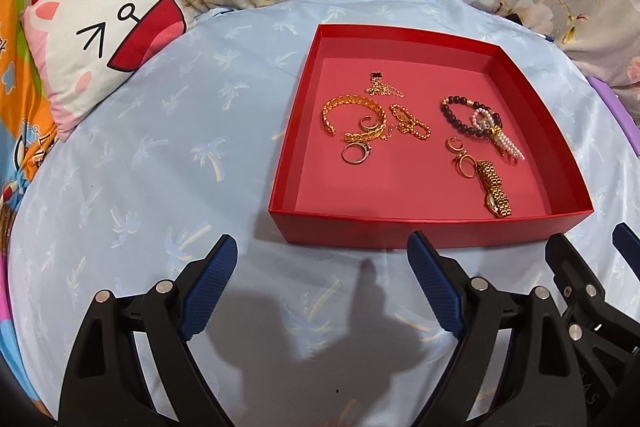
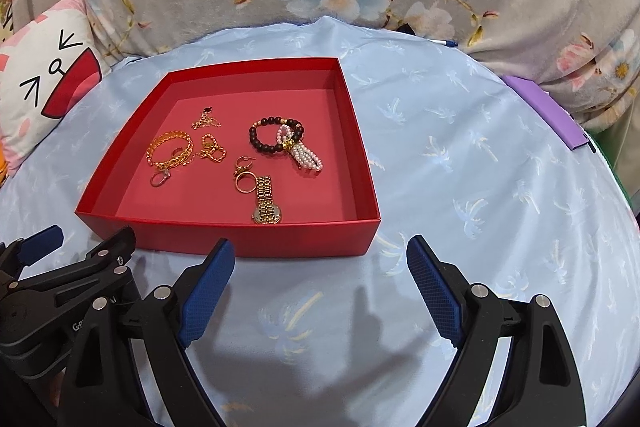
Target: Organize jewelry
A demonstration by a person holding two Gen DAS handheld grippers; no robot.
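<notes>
Jewelry (image 1: 408, 131) lies in red box (image 1: 400, 231), perhaps tangled; left gripper (image 1: 322, 255) and right gripper (image 2: 320, 257) gape wide, empty.

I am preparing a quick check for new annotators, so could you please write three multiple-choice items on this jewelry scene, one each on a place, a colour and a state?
1. Where does the gold watch lie?
A. In the red box, near its front wall
B. On the blue sheet outside the box
C. On the cartoon pillow

2. What colour are the large round beads of the bracelet?
A. Green
B. Dark
C. Yellow

3. How is the right gripper?
A. Shut on the watch
B. Shut on a ring
C. Open and empty

Key: 1 A, the watch rests inside by the near wall; 2 B, the beads look nearly black; 3 C, its blue fingers stand apart with only sheet between.
</notes>
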